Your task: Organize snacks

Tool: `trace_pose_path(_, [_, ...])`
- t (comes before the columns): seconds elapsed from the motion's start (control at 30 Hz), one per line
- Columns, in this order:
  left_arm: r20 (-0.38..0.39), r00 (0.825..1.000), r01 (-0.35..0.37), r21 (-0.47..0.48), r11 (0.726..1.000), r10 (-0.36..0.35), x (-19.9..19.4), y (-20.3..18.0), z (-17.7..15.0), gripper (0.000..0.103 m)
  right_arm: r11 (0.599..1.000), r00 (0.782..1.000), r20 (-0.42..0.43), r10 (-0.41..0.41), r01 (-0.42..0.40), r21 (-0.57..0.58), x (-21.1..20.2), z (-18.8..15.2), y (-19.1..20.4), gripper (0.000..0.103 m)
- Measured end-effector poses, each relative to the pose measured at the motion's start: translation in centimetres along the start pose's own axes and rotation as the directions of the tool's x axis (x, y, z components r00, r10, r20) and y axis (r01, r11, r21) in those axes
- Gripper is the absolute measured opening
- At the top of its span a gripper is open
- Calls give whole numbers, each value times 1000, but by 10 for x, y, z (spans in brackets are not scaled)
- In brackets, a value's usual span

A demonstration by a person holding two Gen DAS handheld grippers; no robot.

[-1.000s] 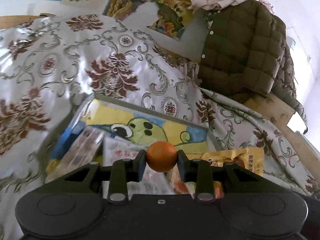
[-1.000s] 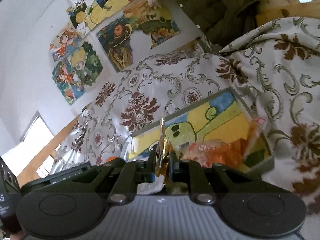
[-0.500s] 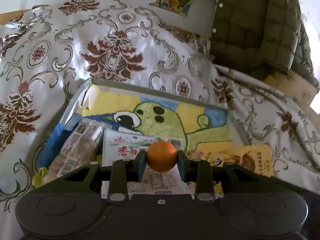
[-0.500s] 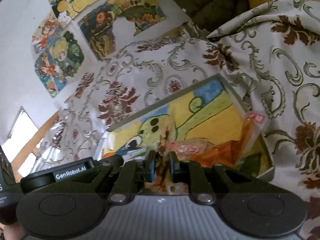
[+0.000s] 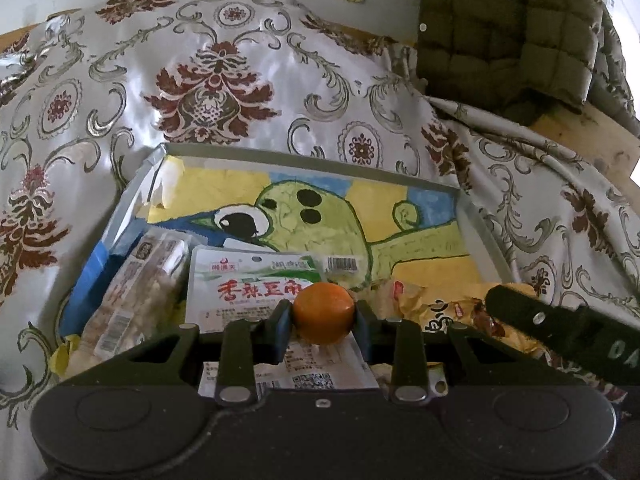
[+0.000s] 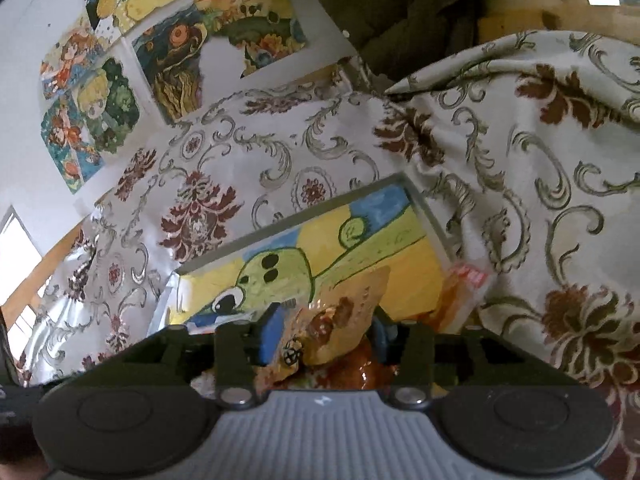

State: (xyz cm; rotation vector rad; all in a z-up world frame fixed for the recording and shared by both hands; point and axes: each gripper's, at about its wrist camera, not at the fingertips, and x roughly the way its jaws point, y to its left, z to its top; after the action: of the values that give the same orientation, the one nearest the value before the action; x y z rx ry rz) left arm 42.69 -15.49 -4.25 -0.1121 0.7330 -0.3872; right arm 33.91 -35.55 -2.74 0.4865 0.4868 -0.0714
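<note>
a: how much room is in the tray (image 5: pixel 476 232)?

b: its far half is bare, showing a green cartoon creature on yellow and blue. the grey rim is clear on the far and right sides.

a: and around it?

b: a shiny floral cloth (image 5: pixel 208 76) under everything, a quilted olive jacket (image 5: pixel 508 28) behind, cartoon posters (image 6: pixel 92 92) on the white wall.

a: the snacks?

b: crowded at the near end: a white packet with red characters (image 5: pixel 256 284), a clear bag (image 5: pixel 132 296) to its left, golden wrappers to its right.

a: grippers?

b: the left gripper (image 5: pixel 323 318) clamps a small orange (image 5: pixel 323 312) over the white packet. the right gripper (image 6: pixel 320 334) has just been opening; a golden snack packet (image 6: pixel 344 320) sits between its spread jaws, unpinched, over the tray.
</note>
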Motion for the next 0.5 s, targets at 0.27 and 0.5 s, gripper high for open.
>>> trace_pose_path(0.27, [4,1000,0,-3,1000,0,-7,-4,1,50,999,1000,23,-11,10,34,-9,8,-12,65])
trace_pose_path(0.5, [33,999,-6,-51,999,8,-28,-3,6,69,999,998,58,-34,34,1,-23,13,-11,76])
